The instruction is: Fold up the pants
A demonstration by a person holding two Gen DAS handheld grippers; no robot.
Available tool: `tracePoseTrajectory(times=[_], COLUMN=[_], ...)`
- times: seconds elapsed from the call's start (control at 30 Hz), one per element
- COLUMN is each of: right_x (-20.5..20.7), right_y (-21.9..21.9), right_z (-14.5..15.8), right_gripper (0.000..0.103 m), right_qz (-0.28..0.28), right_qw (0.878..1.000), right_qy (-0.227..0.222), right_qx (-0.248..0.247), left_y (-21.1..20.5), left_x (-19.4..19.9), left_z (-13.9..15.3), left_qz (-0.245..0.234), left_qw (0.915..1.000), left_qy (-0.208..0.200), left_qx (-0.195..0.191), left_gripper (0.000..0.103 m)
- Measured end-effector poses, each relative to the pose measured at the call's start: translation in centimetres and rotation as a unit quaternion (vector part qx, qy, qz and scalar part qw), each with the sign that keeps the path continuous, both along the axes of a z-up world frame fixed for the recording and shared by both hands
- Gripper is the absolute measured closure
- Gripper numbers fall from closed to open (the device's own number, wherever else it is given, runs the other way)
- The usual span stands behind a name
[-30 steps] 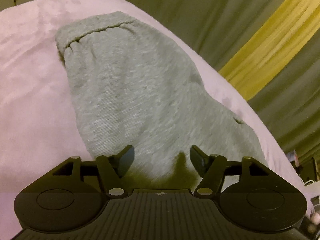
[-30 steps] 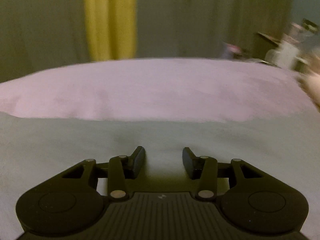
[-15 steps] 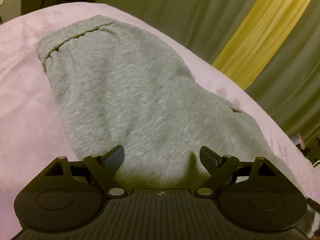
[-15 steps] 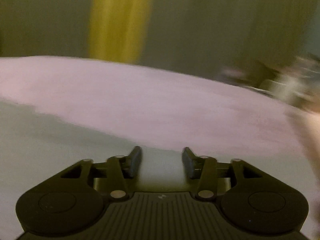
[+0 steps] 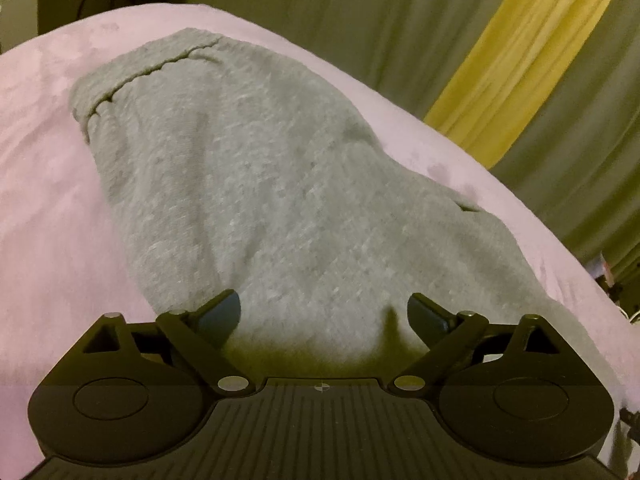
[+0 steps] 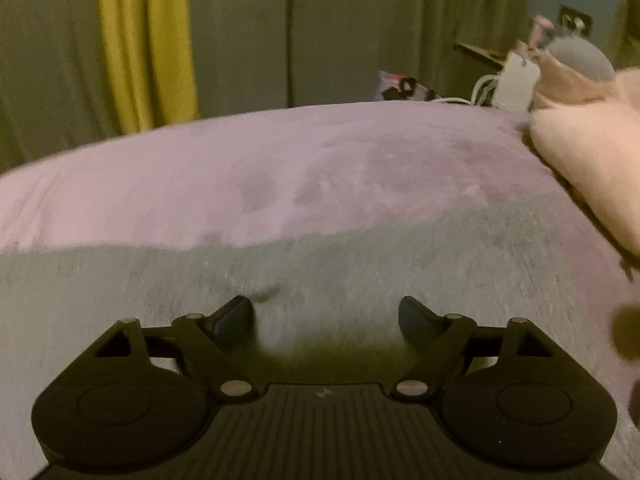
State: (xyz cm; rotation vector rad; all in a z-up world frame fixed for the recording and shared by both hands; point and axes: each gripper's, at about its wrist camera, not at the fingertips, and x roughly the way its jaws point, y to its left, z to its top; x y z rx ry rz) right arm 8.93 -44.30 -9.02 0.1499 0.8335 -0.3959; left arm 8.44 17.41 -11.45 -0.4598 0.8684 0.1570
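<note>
The pants (image 5: 256,200) lie on the bed (image 5: 44,208), waistband (image 5: 148,68) at their far end, curtains (image 5: 520,64) behind the bed, a pillow (image 6: 592,160) right of the pants.

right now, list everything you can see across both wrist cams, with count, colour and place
grey knit sweatpants: one, grey, lying flat on the blanket, elastic waistband at the far end in the left wrist view
pink plush blanket: one, pale pink, under the pants
olive curtains: olive green, hanging behind the bed
yellow curtain panel: one, yellow, among the olive ones
peach pillow: one, peach, right edge of the right wrist view
bedside clutter: count unclear, blurred, behind the pillow
left hand-held gripper: one, black, open above the pants
right hand-held gripper: one, black, open above the pants
</note>
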Motion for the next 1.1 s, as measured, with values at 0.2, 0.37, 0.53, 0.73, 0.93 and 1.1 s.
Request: tracePoseTrajectory(times=[0.2, 0.37, 0.53, 0.73, 0.93, 1.1], right_x=[0.5, 0.7, 2.1, 3.0, -0.1, -1.4], right_y=[0.5, 0.7, 0.4, -1.1, 3.7, 8.4], right_z=[-0.1, -0.4, -0.5, -0.3, 0.9, -0.6], right_gripper=[0.022, 0.017, 0.005, 0.004, 0.004, 0.004], right_qz=[0.019, 0.012, 0.008, 0.001, 0.105, 0.14], right_qw=[0.999, 0.999, 0.998, 1.0, 0.986, 0.989], right_qy=[0.008, 0.007, 0.019, 0.011, -0.014, 0.019], right_qx=[-0.037, -0.036, -0.054, 0.021, 0.127, 0.036], left_y=[-0.7, -0.5, -0.5, -0.5, -0.8, -0.4], left_x=[0.3, 0.2, 0.4, 0.6, 0.0, -0.9], left_z=[-0.1, -0.2, -0.3, -0.5, 0.5, 0.9], left_qz=[-0.009, -0.007, -0.011, -0.016, -0.007, 0.015], left_qw=[0.9997, 0.9997, 0.9997, 0.9994, 0.999, 0.9984], left_qy=[0.014, 0.015, 0.016, 0.021, 0.012, 0.025], left_qx=[0.019, 0.016, 0.016, 0.023, 0.042, 0.049], left_gripper=[0.006, 0.006, 0.003, 0.003, 0.003, 0.003])
